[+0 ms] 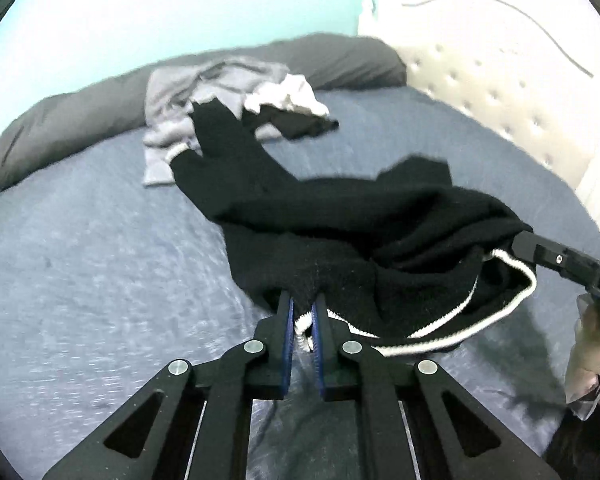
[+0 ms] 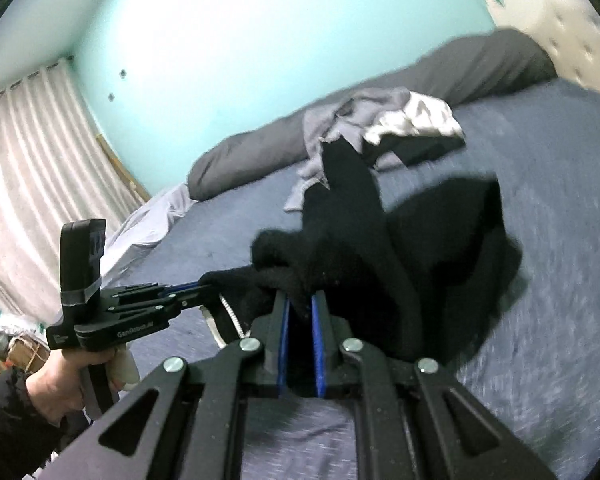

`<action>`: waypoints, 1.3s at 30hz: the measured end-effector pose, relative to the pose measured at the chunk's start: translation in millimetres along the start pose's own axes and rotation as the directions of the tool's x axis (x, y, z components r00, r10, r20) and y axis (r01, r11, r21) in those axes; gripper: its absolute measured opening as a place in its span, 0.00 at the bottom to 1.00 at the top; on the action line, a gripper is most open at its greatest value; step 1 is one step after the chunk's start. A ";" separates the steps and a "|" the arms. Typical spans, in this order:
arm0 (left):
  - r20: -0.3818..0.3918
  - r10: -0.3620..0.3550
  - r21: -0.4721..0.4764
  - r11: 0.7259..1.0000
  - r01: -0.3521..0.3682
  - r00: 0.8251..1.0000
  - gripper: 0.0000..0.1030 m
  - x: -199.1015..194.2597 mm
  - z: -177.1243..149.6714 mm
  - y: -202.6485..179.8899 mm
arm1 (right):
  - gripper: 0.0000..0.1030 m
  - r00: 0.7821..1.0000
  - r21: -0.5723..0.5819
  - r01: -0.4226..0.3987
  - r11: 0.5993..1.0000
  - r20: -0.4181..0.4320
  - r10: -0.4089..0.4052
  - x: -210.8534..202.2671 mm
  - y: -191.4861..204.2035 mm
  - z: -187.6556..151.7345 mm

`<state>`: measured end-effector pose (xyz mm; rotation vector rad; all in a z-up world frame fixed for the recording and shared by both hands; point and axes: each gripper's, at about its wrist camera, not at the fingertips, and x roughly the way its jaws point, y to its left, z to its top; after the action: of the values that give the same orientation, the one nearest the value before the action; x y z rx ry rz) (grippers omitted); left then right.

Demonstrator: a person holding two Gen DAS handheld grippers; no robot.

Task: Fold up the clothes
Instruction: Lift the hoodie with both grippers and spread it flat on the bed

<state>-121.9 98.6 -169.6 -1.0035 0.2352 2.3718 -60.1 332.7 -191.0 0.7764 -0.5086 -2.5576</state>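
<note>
A black knit sweater point(image 1: 340, 216) with a white-striped hem is lifted off the blue bed sheet point(image 1: 80, 264). My left gripper point(image 1: 303, 308) is shut on its hem, white trim showing between the blue pads. My right gripper point(image 2: 299, 304) is shut on another bunch of the same black sweater point(image 2: 400, 240). In the left wrist view the right gripper point(image 1: 518, 240) reaches in from the right edge and pinches the fabric. In the right wrist view the left gripper point(image 2: 204, 286), held by a hand point(image 2: 60, 384), comes in from the left. One sleeve trails back toward the clothes pile.
A pile of grey, white and black clothes point(image 1: 228, 92) lies at the far side of the bed, against a long dark bolster pillow point(image 1: 76, 128). A tufted white headboard point(image 1: 500, 88) stands to the right. Turquoise wall and pale curtains point(image 2: 32, 176) lie beyond.
</note>
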 end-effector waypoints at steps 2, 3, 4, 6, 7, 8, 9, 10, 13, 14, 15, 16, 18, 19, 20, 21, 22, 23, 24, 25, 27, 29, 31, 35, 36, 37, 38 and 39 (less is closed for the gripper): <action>0.030 -0.001 -0.014 1.000 0.001 1.000 0.08 -24.6 6.9 3.2 | 0.09 1.000 -0.032 -0.005 0.999 0.016 0.006 -15.5 16.9 18.5; 0.047 0.003 -0.015 1.000 -0.002 0.999 0.08 -36.8 11.1 5.1 | 0.09 1.000 -0.048 -0.008 0.999 0.023 0.009 -23.3 25.3 27.8; 0.066 0.007 -0.015 1.000 -0.006 0.998 0.07 -52.8 16.6 5.8 | 0.09 0.999 -0.065 -0.010 0.998 0.031 0.012 -31.0 33.7 37.0; 0.100 0.010 -0.017 1.000 -0.008 0.995 0.07 -77.4 25.5 7.4 | 0.09 0.999 -0.097 -0.014 0.995 0.046 0.019 -46.5 50.6 55.5; 0.125 0.010 -0.019 1.000 -0.008 0.992 0.07 -94.7 31.8 8.0 | 0.09 0.998 -0.113 -0.016 0.993 0.054 0.022 -54.3 59.0 64.8; 0.145 0.010 -0.018 1.000 -0.008 0.989 0.07 -109.2 37.0 8.0 | 0.09 0.998 -0.129 -0.018 0.991 0.061 0.026 -62.0 67.4 74.0; 0.163 0.011 -0.017 1.000 -0.008 0.987 0.07 -122.9 42.0 7.9 | 0.09 0.997 -0.145 -0.019 0.989 0.069 0.030 -69.8 75.8 83.3; 0.182 0.011 -0.016 1.000 -0.008 0.983 0.07 -136.7 46.9 7.8 | 0.09 0.997 -0.162 -0.021 0.987 0.076 0.033 -77.5 84.3 92.5; 0.242 0.017 0.000 1.000 -0.017 0.970 0.07 -179.6 63.4 5.4 | 0.09 0.995 -0.195 -0.016 0.981 0.094 0.035 -101.6 105.4 118.2; 0.262 0.019 0.000 1.000 -0.019 0.965 0.07 -193.3 68.0 4.8 | 0.09 0.994 -0.211 -0.012 0.977 0.100 0.034 -109.8 114.3 126.9; 0.282 0.021 -0.001 1.000 -0.021 0.959 0.07 -206.7 72.4 4.2 | 0.09 0.994 -0.227 -0.008 0.974 0.106 0.033 -118.1 123.2 135.6; 0.296 0.021 -0.007 1.000 -0.020 0.955 0.07 -216.9 75.1 4.8 | 0.09 0.994 -0.231 -0.006 0.973 0.104 0.031 -121.5 127.9 141.1; 0.311 0.023 -0.017 1.000 -0.019 0.950 0.07 -231.3 77.9 6.5 | 0.09 0.995 -0.226 -0.006 0.974 0.093 0.028 -124.1 133.6 149.1; 0.307 0.028 -0.020 1.000 -0.023 0.951 0.07 -233.2 76.7 7.3 | 0.09 0.997 -0.218 -0.007 0.976 0.075 0.024 -120.8 133.5 149.4; 0.295 0.031 -0.023 0.999 -0.026 0.955 0.07 -232.1 73.0 8.9 | 0.09 0.999 -0.207 -0.007 0.978 0.051 0.018 -115.5 132.1 148.0; 0.281 0.031 -0.028 0.999 -0.023 0.959 0.07 -228.8 68.1 11.1 | 0.09 1.000 -0.196 -0.007 0.981 0.027 0.012 -110.1 130.7 146.6; 0.261 0.028 -0.041 0.999 -0.018 0.965 0.07 -222.4 60.4 15.0 | 0.09 1.000 -0.186 -0.001 0.982 -0.001 0.001 -102.3 126.5 139.7; 0.239 0.027 -0.055 0.998 -0.014 0.971 0.07 -214.9 52.5 19.0 | 0.09 0.999 -0.177 0.007 0.984 -0.032 -0.013 -93.5 121.1 130.2; 0.220 0.027 -0.065 0.998 -0.013 0.975 0.08 -207.5 45.7 21.9 | 0.09 0.998 -0.168 0.015 0.986 -0.062 -0.026 -84.7 115.8 120.7; 0.194 0.027 -0.077 0.997 -0.013 0.981 0.08 -197.1 37.9 24.7 | 0.09 0.995 -0.159 0.024 0.987 -0.093 -0.039 -75.8 110.4 111.2; 0.138 0.027 -0.102 0.995 -0.013 0.990 0.08 -174.7 21.8 30.4 | 0.10 0.986 -0.142 0.042 0.989 -0.154 -0.064 -58.1 99.7 92.1; 0.091 0.027 -0.110 0.994 -0.017 0.995 0.08 -153.6 5.8 32.0 | 0.10 0.973 -0.126 0.061 0.990 -0.215 -0.088 -40.4 88.9 73.1; 0.061 0.024 -0.119 0.993 -0.016 0.998 0.08 -139.2 -6.6 32.0 | 0.11 0.958 -0.100 0.079 0.992 -0.267 -0.104 -24.5 75.5 54.0; 0.031 0.024 -0.111 0.994 -0.021 0.999 0.08 -124.5 -18.6 30.9 | 0.15 0.952 -0.064 0.116 0.991 -0.278 -0.129 -20.8 57.8 47.7; 0.023 0.024 -0.109 0.994 -0.022 0.999 0.08 -121.0 -21.4 30.6 | 0.19 0.951 -0.056 0.125 0.991 -0.279 -0.136 -20.3 53.8 46.8; 0.017 0.026 -0.110 0.994 -0.024 1.000 0.08 -118.5 -23.3 31.3 | 0.25 0.949 -0.048 0.135 0.990 -0.280 -0.143 -19.8 49.7 45.9; 0.009 0.029 -0.109 0.994 -0.028 1.000 0.08 -116.8 -25.8 31.4 | 0.27 0.948 -0.041 0.144 0.989 -0.282 -0.150 -19.4 45.7 45.0; 0.003 0.031 -0.104 0.994 -0.031 1.000 0.08 -115.2 -27.5 31.8 | 0.27 0.946 -0.033 0.153 0.988 -0.283 -0.156 -18.9 41.7 44.1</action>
<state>-56.9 14.0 -109.2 -1.0488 0.1272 2.4359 -60.1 316.3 -129.7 1.2015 -0.3527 -2.5231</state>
